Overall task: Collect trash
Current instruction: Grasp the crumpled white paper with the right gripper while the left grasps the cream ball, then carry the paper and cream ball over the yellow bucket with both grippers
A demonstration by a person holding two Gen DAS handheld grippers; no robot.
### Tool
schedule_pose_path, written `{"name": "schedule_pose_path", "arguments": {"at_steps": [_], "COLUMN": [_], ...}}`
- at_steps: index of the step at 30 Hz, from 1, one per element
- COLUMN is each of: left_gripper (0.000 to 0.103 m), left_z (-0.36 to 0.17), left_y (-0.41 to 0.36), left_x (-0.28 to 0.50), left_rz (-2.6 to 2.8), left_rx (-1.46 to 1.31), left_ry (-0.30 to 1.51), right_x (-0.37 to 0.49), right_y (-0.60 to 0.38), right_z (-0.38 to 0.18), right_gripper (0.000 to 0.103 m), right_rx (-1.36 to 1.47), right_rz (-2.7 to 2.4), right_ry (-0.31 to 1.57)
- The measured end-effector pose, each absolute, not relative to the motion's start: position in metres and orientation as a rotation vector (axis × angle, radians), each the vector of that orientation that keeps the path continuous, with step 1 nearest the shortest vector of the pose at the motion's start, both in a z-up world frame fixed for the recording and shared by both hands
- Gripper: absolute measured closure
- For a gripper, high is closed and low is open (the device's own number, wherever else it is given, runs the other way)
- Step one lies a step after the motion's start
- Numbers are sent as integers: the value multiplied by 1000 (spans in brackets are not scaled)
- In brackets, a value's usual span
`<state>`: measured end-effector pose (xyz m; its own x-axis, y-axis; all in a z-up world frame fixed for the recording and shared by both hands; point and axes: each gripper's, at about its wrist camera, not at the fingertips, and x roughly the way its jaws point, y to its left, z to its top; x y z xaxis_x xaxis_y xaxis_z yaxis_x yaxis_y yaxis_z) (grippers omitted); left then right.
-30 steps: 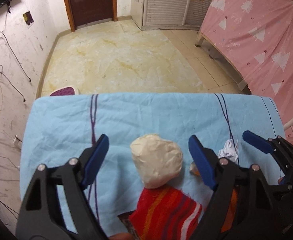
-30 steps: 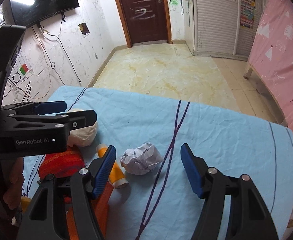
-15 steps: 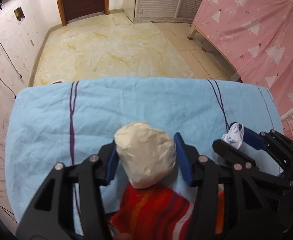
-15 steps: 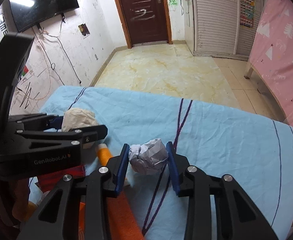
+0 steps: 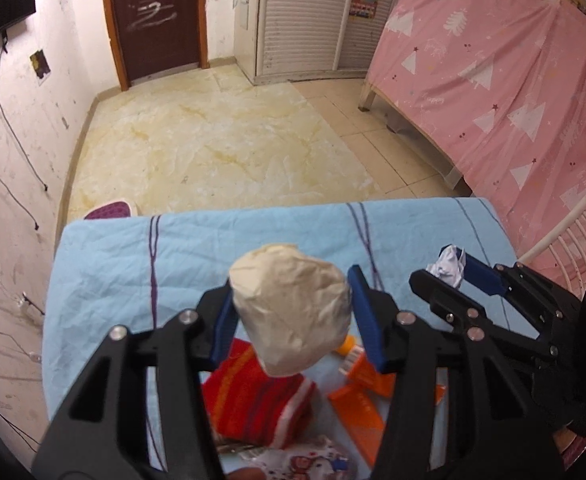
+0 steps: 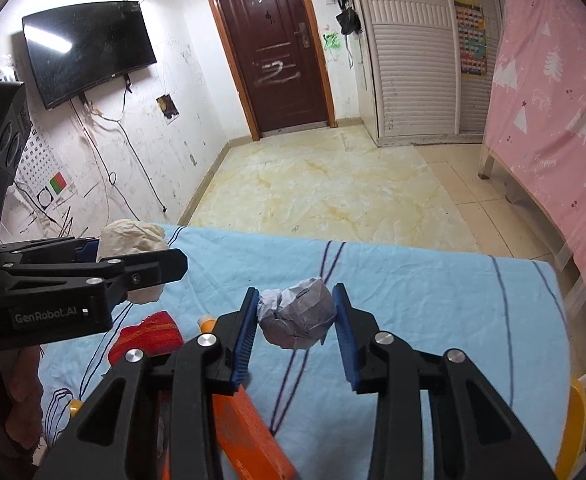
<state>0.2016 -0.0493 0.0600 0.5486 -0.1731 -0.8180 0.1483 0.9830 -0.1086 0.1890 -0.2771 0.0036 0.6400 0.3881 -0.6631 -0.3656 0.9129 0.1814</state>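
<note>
Both wads (image 5: 291, 312) (image 6: 296, 316) lifted off cloth (image 5: 105, 276); orange tube (image 5: 367, 372) beneath.

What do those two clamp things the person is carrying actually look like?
Both are black plastic tools with two angular, cut-out fingers, silver screw heads at the joints and ribbed blue pads inside the tips. The left tool carries white "GenRobot.AI" lettering on its side, readable in the right camera. The right tool looks the same; no cables show.

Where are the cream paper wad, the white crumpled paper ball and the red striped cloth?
cream paper wad (image 5: 293, 304), left wrist view, its front face.
white crumpled paper ball (image 6: 297, 314), right wrist view, its middle.
red striped cloth (image 5: 253, 400), left wrist view, its top.
</note>
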Motion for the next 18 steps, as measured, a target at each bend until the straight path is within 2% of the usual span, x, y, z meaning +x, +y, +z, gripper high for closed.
{"name": "schedule_pose_path", "arguments": {"at_steps": [18], "left_gripper": [53], "left_z": [75], "left_y": [-150], "left_x": [184], "left_rz": [-321], "left_rx": [68], "left_ry": [960], "right_x": [147], "right_y": [-403], "right_z": [18], "right_gripper": [72], "right_rx": [104], "right_rz": [261], "right_ry": [666]}}
